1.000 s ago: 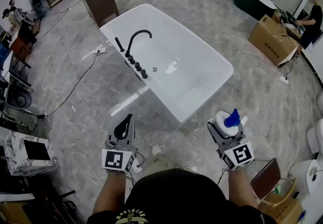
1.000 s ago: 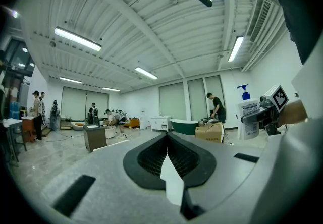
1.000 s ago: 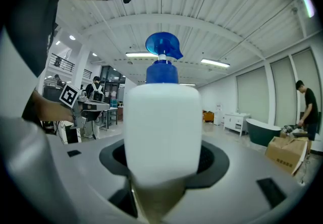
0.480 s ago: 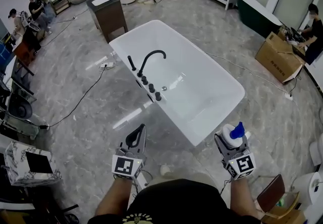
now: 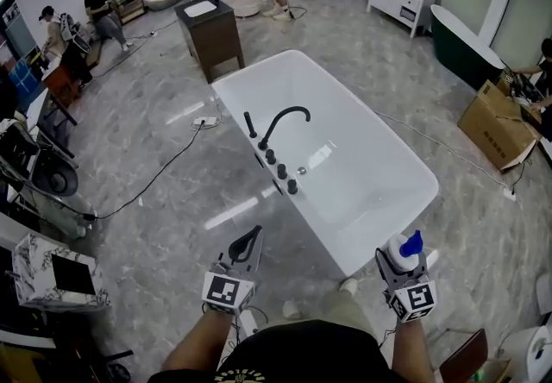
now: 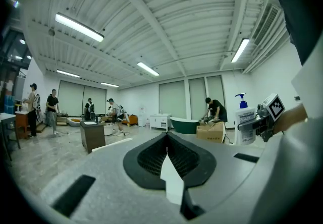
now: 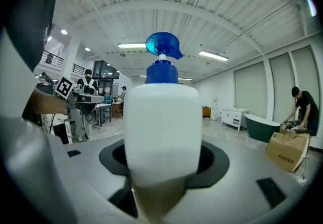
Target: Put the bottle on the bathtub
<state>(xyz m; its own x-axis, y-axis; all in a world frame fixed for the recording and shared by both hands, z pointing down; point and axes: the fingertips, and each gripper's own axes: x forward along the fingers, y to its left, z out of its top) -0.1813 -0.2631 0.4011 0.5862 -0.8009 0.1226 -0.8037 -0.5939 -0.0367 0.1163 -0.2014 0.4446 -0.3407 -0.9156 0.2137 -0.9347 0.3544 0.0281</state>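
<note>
While upright, bottle (image 5: 399, 248) between right gripper (image 5: 402, 266)

Cannot read any print on the bottle (image 7: 161, 132): blurred at close range in the right gripper view, too small in the head view. Loses its lower body there behind the right gripper (image 5: 402, 262). Cut by that view's right edge: a person (image 5: 545, 71).

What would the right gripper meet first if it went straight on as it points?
Likely the near rim of the white rectangular bathtub, beyond the right gripper and its blue-topped white plastic bottle, though it might pass above.
</note>
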